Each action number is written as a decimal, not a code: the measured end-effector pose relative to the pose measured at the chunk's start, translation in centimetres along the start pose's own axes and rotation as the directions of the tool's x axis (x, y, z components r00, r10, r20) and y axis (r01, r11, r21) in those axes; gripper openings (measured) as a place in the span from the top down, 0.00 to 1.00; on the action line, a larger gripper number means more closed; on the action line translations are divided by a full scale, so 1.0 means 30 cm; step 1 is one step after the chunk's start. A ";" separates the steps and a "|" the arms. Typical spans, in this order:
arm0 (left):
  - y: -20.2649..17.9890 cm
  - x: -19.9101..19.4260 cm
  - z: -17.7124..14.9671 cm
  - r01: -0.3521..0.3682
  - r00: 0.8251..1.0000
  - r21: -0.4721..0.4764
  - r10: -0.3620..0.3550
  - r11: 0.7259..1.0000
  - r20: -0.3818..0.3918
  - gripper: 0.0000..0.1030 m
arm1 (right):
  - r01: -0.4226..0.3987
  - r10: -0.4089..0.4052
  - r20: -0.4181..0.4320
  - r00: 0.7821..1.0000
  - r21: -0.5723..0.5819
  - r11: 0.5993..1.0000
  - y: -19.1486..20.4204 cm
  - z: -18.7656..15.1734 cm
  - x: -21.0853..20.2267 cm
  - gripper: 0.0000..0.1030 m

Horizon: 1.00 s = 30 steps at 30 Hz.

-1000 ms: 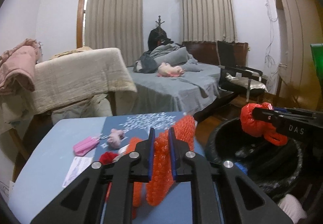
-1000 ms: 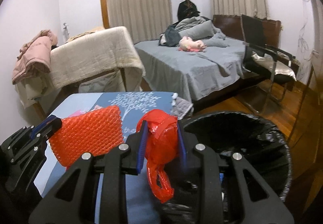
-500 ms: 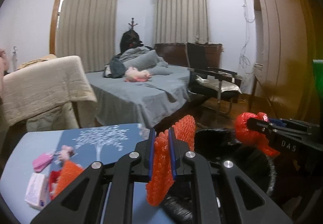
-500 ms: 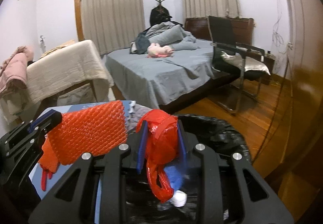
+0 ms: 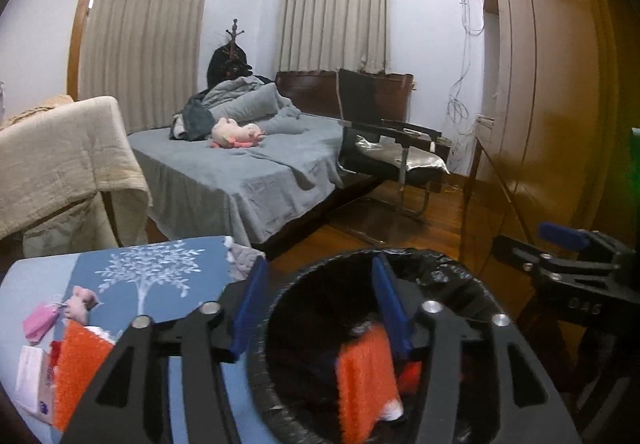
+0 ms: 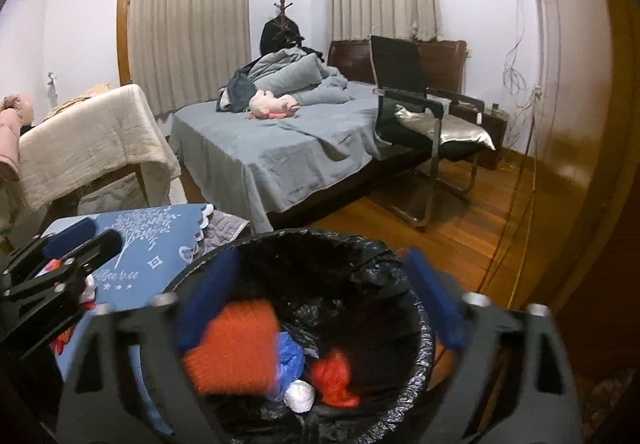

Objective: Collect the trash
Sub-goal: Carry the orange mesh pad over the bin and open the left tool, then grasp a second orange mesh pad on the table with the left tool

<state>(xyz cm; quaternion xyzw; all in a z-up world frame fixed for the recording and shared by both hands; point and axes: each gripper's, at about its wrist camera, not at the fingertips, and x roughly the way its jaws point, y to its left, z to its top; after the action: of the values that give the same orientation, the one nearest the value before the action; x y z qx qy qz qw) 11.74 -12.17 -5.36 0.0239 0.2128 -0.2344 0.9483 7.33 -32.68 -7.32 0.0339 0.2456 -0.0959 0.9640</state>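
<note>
My left gripper (image 5: 316, 308) is spread wide over the trash bin (image 5: 260, 364), nothing pinched. My right gripper (image 6: 320, 304) is spread too, also above the bin. Orange bubble wrap (image 6: 232, 348) sits inside with the red bag (image 6: 332, 376), blue plastic (image 6: 290, 354) and a white wad (image 6: 299, 396). More orange wrap (image 5: 78, 368) lies on the bench (image 5: 36, 276) beside a pink pouch (image 5: 38, 322).

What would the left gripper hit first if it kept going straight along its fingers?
Probably the trash bin: the open left gripper points into its mouth, with the orange bubble wrap nearest inside. Depth is uncertain.
</note>
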 end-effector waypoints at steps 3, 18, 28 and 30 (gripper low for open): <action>0.045 -0.046 -0.010 -0.061 0.998 0.016 0.060 0.998 0.017 0.25 | -0.022 0.022 -0.003 1.000 0.007 1.000 0.020 -0.005 -0.006 0.05; 0.381 -0.329 -0.167 -0.324 0.946 -0.030 0.324 0.945 -0.019 0.20 | -0.207 0.206 -0.045 0.978 -0.021 0.978 0.397 -0.041 0.007 0.05; 0.525 -0.331 -0.281 -0.386 0.921 -0.065 0.380 0.920 -0.090 0.22 | -0.261 0.255 -0.079 0.964 -0.069 0.963 0.578 -0.099 0.041 0.05; 0.535 -0.313 -0.300 -0.387 0.919 -0.066 0.379 0.920 -0.108 0.26 | -0.265 0.258 -0.088 0.962 -0.071 0.962 0.591 -0.114 0.044 0.05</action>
<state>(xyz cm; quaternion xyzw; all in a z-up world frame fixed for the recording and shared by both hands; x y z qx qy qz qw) 8.01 7.48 -10.51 0.0351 0.2580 -0.0334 0.9649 10.44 -15.15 -10.62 0.0300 0.2801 0.0440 0.9585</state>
